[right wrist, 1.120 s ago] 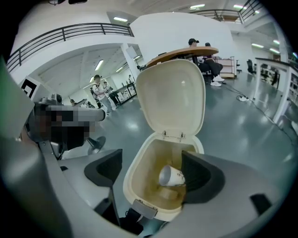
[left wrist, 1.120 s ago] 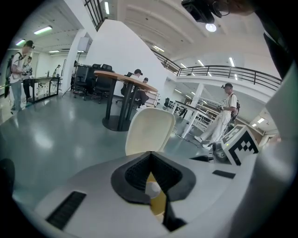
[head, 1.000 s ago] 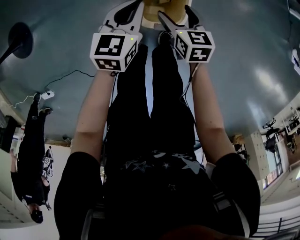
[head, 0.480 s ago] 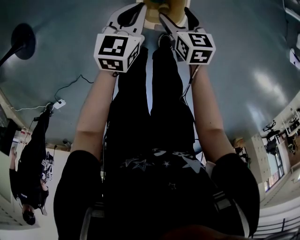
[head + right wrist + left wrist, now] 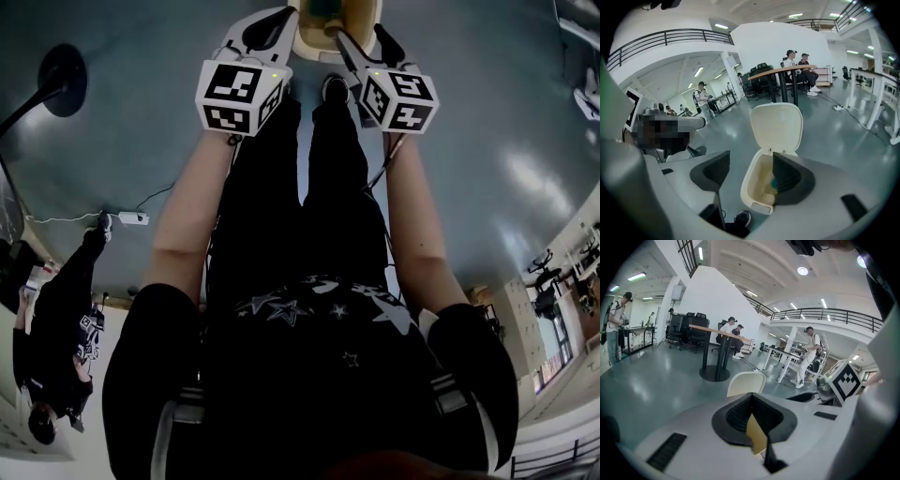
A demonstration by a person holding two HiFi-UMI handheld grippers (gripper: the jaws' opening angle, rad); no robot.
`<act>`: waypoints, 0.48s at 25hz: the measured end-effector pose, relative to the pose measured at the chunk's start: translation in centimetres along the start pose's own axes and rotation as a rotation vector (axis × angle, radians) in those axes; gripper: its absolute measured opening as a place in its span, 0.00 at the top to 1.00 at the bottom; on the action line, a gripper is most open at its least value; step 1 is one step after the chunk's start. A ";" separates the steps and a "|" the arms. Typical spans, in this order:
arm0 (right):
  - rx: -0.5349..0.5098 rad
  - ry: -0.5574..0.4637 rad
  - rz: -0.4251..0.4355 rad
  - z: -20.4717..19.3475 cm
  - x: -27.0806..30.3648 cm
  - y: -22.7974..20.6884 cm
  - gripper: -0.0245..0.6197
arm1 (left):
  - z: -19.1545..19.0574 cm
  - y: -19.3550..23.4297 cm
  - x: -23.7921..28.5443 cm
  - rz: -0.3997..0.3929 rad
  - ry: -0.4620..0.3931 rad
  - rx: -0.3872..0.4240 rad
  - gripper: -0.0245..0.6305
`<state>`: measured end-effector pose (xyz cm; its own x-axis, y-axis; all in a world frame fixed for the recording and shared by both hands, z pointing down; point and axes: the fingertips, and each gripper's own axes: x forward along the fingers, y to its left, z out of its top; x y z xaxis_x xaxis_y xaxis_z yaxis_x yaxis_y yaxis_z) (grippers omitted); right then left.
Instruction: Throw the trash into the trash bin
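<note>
R gripper (image 5: 750, 176) empty, jaws just part-closing over bin (image 5: 758, 206), frame centre; L gripper (image 5: 752, 416) clamps tan scrap (image 5: 757, 437), prob. card, not yet dropped.

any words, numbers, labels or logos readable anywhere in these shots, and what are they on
No readable text anywhere.
Left marker cube and right marker cube: black-and-white square patterns only, no letters.
White print on the bystander's black shirt: too small and blurred to read.
Trash bin: no label visible.
Tan scrap gripped in the left tool: blank.
</note>
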<state>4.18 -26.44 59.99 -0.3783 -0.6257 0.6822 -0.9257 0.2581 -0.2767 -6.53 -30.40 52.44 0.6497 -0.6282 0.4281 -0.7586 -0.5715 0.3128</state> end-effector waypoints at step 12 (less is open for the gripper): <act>-0.022 -0.063 -0.042 5.3 -5.9 4.1 0.63 | 7.0 0.3 -4.7 -0.017 -0.068 0.046 0.95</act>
<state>2.63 -25.63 51.22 -0.3390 -0.6811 0.6490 -0.9408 0.2461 -0.2332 -9.46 -31.33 44.54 0.6657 -0.6512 0.3643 -0.7452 -0.6054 0.2796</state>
